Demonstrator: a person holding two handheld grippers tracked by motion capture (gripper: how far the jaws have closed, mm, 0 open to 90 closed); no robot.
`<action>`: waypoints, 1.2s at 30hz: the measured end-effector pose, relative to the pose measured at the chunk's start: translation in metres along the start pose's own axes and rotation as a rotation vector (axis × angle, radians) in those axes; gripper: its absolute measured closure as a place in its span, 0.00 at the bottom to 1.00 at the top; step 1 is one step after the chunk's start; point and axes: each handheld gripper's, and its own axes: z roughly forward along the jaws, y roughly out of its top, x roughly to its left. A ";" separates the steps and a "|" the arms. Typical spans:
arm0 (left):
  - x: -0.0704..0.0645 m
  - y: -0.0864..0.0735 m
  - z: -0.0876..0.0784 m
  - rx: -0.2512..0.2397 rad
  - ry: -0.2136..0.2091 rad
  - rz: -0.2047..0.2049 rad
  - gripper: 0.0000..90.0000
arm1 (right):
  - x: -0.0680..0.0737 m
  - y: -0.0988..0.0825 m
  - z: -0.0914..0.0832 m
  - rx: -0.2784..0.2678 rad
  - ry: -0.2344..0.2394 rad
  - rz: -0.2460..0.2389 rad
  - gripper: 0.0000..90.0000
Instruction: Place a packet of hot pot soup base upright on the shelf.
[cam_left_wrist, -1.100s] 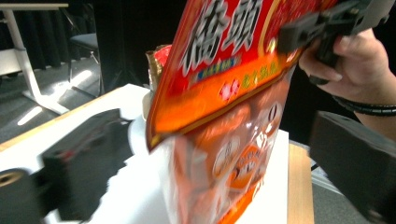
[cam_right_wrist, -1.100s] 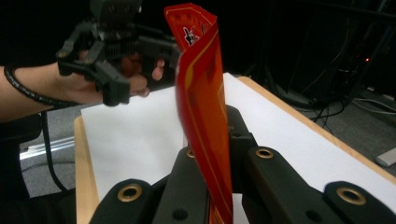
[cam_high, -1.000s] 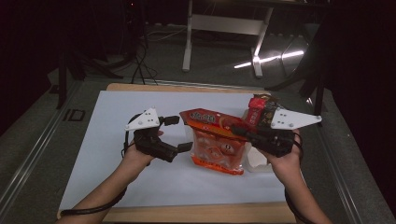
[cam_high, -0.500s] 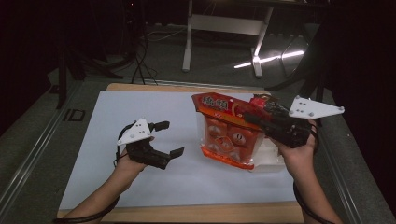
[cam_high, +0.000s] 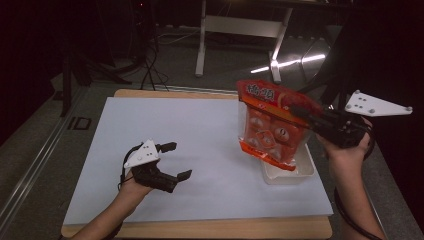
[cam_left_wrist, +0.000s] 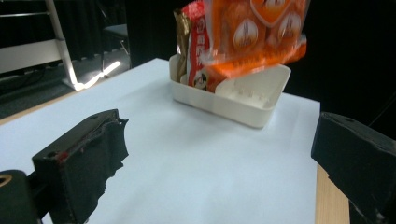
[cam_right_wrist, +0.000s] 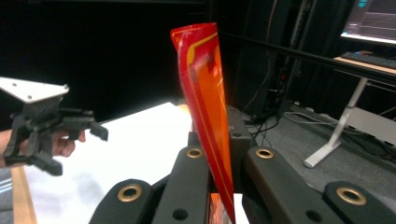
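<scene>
- The right gripper (cam_high: 305, 114) is raised, its jaws pinching the orange snack bag (cam_high: 272, 125) above the white tray (cam_high: 305, 170).
- The left gripper (cam_high: 175, 160), jaws spread and empty, sits low, well left of the tray.
- The left gripper view shows a second packet (cam_left_wrist: 194, 46) standing in the tray.

Yellow characters, too blurred to read, on the orange snack bag's (cam_high: 272, 122) red top band.
</scene>
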 end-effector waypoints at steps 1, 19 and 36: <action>0.000 -0.002 0.000 0.008 0.002 0.000 0.03 | -0.003 0.000 -0.002 0.000 -0.011 0.003 1.00; 0.003 -0.051 -0.015 0.070 0.041 -0.050 0.03 | -0.038 -0.040 -0.022 0.064 -0.092 0.087 1.00; 0.007 -0.056 -0.014 0.074 0.062 -0.057 0.03 | -0.056 -0.072 -0.004 0.116 -0.077 0.153 1.00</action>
